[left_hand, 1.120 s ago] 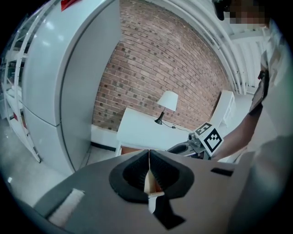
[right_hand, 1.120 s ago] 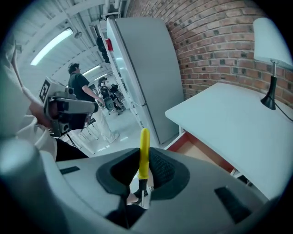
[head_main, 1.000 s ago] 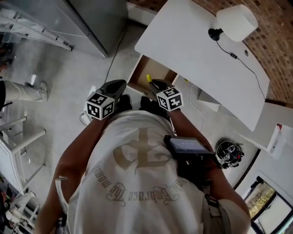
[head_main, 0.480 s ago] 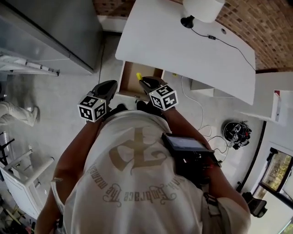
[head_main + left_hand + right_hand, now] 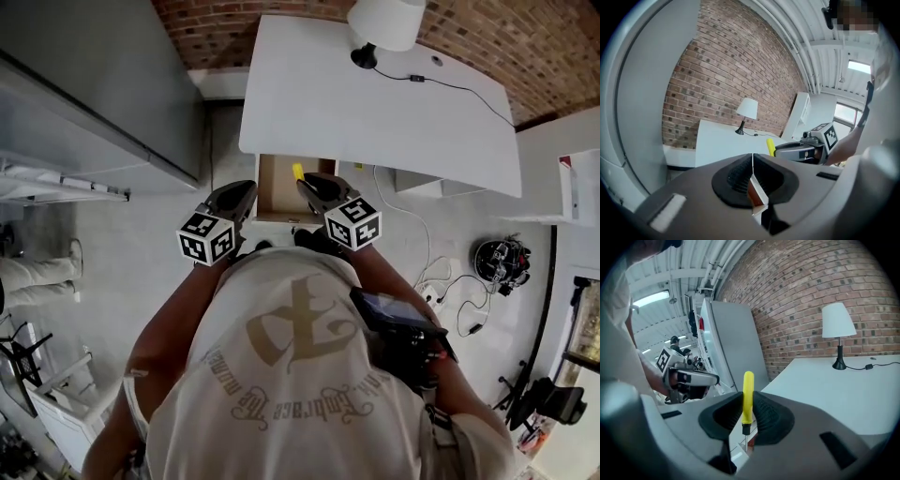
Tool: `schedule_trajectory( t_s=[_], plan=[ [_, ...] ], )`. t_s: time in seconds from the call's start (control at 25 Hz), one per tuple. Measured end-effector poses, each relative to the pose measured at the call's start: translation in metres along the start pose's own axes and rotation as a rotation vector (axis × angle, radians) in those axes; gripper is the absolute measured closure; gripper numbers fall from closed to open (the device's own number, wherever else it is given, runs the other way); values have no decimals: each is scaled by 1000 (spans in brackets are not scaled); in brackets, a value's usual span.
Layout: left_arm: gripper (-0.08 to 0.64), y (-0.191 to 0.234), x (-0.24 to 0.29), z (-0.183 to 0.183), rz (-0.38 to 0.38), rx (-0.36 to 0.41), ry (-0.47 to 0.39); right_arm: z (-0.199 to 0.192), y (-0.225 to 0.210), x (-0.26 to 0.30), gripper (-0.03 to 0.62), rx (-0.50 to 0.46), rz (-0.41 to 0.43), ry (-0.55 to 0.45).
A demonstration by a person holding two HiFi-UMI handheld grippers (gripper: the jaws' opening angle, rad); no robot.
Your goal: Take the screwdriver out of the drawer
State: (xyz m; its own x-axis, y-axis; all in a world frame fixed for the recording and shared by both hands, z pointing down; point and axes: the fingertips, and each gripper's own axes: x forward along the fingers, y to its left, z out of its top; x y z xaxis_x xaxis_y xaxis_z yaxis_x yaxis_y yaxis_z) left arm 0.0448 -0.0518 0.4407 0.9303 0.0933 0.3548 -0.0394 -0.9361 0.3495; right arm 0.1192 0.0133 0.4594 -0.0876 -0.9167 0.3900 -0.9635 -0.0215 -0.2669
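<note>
Brickwork (image 5: pixel 206 28) backs the white desk (image 5: pixel 375 112) as I work the rig over its open drawer (image 5: pixel 274 192), with a white-shaded lamp (image 5: pixel 384 21) at the desk's far edge. My left gripper (image 5: pixel 246 187) hangs at the drawer's left side, its jaws pressed together on nothing. My right gripper (image 5: pixel 306 181) is clamped on the yellow-handled screwdriver (image 5: pixel 297 171), which sits over the drawer's right part with its handle end poking past the jaw tips.

The step in hand, as I judge it, is the lift-out. I would keep the squeeze firm on the handle and raise straight up until the thin shaft clears the drawer's front wall. Only then would I swing away, keeping the idle left gripper out of the path.

The head view gives me the layout but only a yellow speck of the tool. The right gripper view shows the grip itself: pads closed on the handle's lower half, with the dark collar and steel shaft running back below the jaws. Only the left gripper view confirms that its own jaws are empty, and it shows the screwdriver side-on in the other gripper.
</note>
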Motion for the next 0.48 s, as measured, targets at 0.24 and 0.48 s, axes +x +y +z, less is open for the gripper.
schedule_trajectory(
  t_s=[0.24, 0.48],
  plan=[
    [548, -11, -2, 15, -57, 46, -16, 17, 9, -18, 540, 8, -33, -74],
    [548, -15, -11, 18, -80, 34, -33, 22, 17, -28, 540, -3, -82, -79]
  ],
)
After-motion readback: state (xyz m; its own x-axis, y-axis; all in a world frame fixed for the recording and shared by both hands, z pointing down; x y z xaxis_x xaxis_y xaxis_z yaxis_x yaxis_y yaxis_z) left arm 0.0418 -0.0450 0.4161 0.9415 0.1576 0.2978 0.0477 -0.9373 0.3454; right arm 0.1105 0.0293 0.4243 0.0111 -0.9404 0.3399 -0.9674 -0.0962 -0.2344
